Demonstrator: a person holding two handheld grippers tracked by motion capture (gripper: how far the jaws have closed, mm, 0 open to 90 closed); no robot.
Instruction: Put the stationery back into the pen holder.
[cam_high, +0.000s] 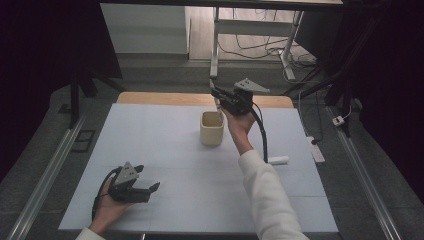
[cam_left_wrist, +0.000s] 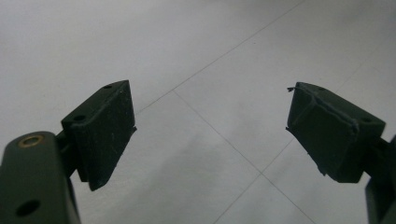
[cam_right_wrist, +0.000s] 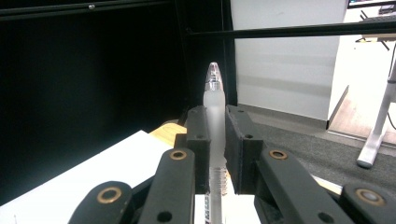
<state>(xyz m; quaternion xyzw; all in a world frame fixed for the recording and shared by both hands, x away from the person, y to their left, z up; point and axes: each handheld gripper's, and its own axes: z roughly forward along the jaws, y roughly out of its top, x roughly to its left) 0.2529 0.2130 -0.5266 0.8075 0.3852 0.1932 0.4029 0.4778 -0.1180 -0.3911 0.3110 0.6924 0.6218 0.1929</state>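
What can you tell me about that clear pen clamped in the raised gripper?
The pen looks like frosted, see-through plastic with a clear pointed tip and a metal spring visible inside the barrel lower down. It stands upright in the right gripper view, tip upward, pinched at mid-barrel between the two black jaws of the right gripper, which touch it on both sides. In the high view that gripper is held up over the far side of the table, just beside the rim of the cream cup.

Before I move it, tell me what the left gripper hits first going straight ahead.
The left gripper, jaws open and empty, looks angled down at the white table cover. Nothing else lies between the jaws, so it would probably meet that bare cover first.
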